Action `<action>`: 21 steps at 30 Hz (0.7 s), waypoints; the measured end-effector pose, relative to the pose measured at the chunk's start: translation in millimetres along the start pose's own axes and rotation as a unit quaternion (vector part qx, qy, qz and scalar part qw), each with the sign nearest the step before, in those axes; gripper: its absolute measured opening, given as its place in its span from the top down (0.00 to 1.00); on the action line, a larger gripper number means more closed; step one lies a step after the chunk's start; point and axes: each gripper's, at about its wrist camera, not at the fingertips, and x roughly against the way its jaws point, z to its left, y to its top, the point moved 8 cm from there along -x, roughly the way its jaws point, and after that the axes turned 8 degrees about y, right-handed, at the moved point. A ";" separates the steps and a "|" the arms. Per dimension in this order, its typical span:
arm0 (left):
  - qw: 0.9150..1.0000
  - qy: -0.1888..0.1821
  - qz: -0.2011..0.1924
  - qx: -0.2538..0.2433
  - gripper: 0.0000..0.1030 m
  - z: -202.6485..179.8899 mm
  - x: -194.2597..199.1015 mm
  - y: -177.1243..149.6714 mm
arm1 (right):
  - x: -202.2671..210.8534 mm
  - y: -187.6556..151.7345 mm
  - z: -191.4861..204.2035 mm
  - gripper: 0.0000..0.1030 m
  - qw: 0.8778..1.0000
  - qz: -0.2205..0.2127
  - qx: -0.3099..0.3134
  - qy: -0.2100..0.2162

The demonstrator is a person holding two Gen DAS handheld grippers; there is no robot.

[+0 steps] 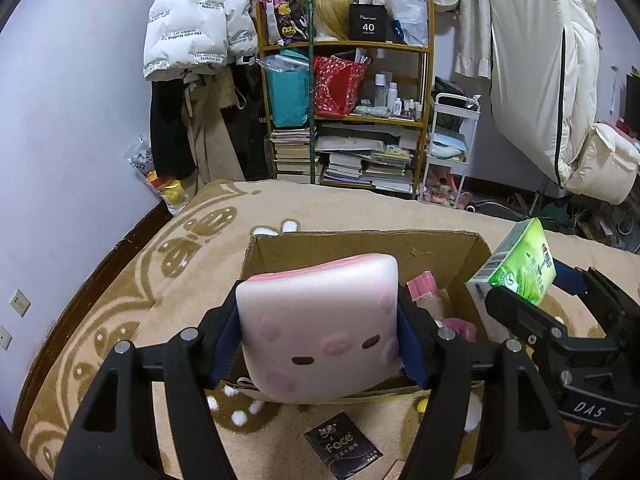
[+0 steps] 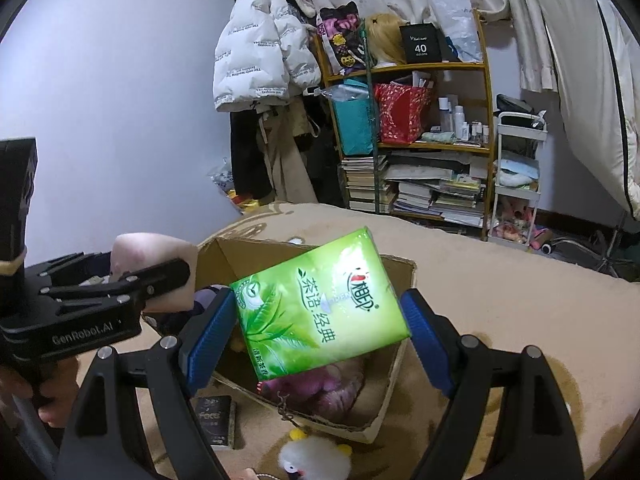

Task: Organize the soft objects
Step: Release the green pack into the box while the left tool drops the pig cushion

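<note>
Tongs both loaded: left tongs [image 1: 320, 344] clamped on pink squishy toy [image 1: 320, 328], right tongs [image 2: 320, 332] clamped on green tissue pack [image 2: 320, 304], both over cardboard box [image 1: 280, 248]. Best to lower inside rim before release. Box sat on tan patterned blanket [image 1: 160, 264]; cluttered shelf [image 1: 344, 120] stood behind.

The tissue pack [image 2: 320, 304] has glossy green plastic wrap; the squishy toy [image 1: 320, 328] looks smooth, matt foam; the box [image 1: 440, 256] is rough brown cardboard; the blanket [image 1: 132, 280] is fuzzy cloth.

Pink-spotted white squishy [image 1: 320, 324], green leaf-printed tissue pack [image 2: 320, 300], brown cardboard box [image 1: 360, 252]
</note>
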 end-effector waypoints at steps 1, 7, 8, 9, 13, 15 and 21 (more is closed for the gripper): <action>1.000 0.000 0.001 0.002 0.34 0.3 -0.9 0.0 | -0.2 0.1 0.2 0.15 1.000 -0.001 -0.002 0.001; 1.000 -0.002 0.010 0.011 0.34 3.4 -6.8 -1.7 | 0.0 -1.7 -1.3 0.15 1.000 -0.002 0.000 -0.003; 1.000 -0.004 0.011 0.013 0.34 4.0 -7.5 -1.8 | 0.0 -2.3 -1.5 0.15 1.000 -0.002 0.004 -0.008; 1.000 -0.007 0.013 0.017 0.34 4.5 -8.0 -2.0 | -0.2 -1.5 -1.5 0.15 1.000 -0.004 0.006 -0.011; 1.000 -0.010 0.018 0.021 0.34 4.0 -10.9 -2.8 | -0.6 -1.5 -2.8 0.15 1.000 -0.008 0.003 -0.015; 1.000 -0.010 0.019 0.019 0.32 3.2 -12.1 -3.5 | -2.2 -2.5 -4.0 0.15 1.000 -0.006 -0.001 -0.014; 0.999 -0.010 0.027 0.021 0.23 3.6 -17.2 -9.7 | -9.5 -5.3 -10.6 0.14 1.000 0.007 -0.018 -0.008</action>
